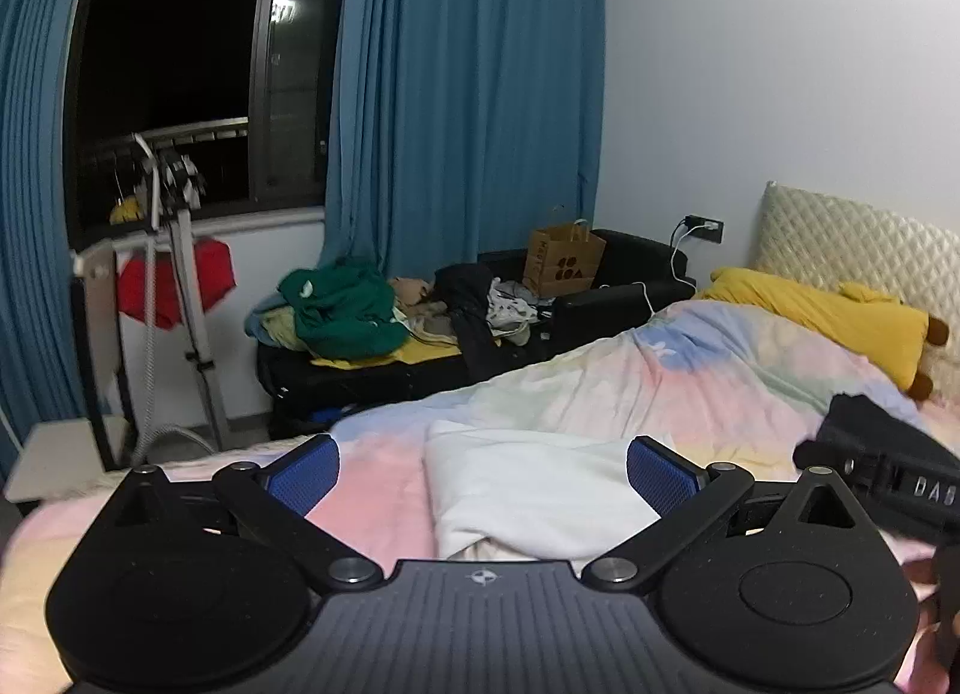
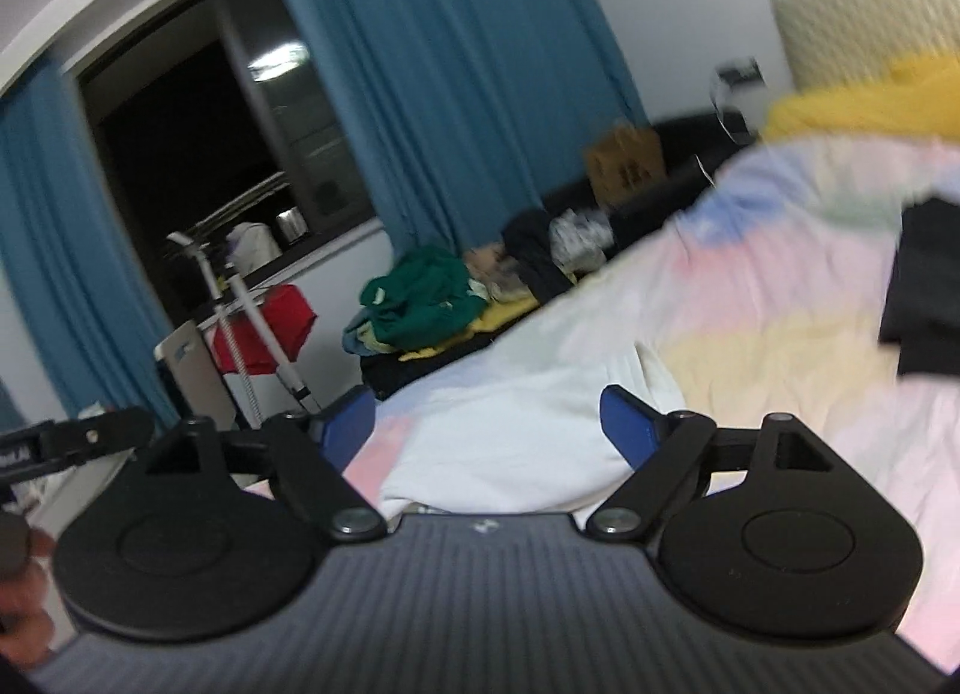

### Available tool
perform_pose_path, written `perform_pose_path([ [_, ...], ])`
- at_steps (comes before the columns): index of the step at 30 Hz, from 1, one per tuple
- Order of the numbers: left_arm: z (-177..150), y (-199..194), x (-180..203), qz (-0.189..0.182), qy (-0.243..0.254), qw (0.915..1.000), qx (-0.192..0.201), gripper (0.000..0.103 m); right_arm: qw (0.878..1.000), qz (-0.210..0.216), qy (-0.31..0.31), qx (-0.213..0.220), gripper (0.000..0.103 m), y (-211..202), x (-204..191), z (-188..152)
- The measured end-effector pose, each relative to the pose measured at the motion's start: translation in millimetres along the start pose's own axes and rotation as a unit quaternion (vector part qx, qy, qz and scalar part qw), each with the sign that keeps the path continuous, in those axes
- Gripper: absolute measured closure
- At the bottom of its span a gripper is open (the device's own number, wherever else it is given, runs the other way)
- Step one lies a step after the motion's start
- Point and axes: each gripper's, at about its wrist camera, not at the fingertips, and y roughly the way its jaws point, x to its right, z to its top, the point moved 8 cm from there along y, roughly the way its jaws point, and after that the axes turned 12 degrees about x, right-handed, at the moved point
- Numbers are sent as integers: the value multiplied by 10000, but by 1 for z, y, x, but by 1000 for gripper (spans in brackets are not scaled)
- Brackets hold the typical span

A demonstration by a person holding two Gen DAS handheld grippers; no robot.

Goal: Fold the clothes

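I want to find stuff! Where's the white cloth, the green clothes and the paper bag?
white cloth (image 1: 528, 484), left wrist view, middle of the fabric.
green clothes (image 1: 342, 304), left wrist view, middle of the heap.
paper bag (image 1: 561, 262), left wrist view, front face.

White garment (image 1: 528, 490) on pastel tie-dye duvet (image 1: 690, 388); blue-padded fingers (image 1: 303, 475); teal curtains (image 1: 468, 94).

Counts:
- 1 bed (image 1: 600, 394), pastel cover
- 1 white garment (image 1: 528, 484) on it
- 1 black garment (image 2: 927, 286) on it
- 1 yellow plush (image 1: 828, 316) by the headboard
- 1 black sofa (image 1: 600, 298), clothes heap on it, too tangled to count
- 1 green garment (image 1: 342, 304) in that heap
- 1 brown paper bag (image 1: 561, 265)
- 2 blue curtains (image 1: 468, 94)
- 1 red cloth (image 1: 210, 280) on the rack
- 2 claws: left claw (image 1: 483, 478), right claw (image 2: 487, 424), both spread wide
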Motion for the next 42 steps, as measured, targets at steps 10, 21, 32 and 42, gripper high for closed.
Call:
perform_pose_path([
  [10,-28,-96,14,308,192,9991,206,0,9969,105,-783,-42,19,-51,-33,-19],
  [21,-85,-93,23,403,123,9989,209,0,9928,11,-1192,123,19,-57,-42,-57],
  [32,-136,-65,-11,647,-82,9978,-147,0,9896,-228,-1418,16,19,-41,-36,-99],
  [42,-151,-59,-19,674,-211,9971,-288,0,9845,-339,-1714,-158,19,-28,-27,-132],
])
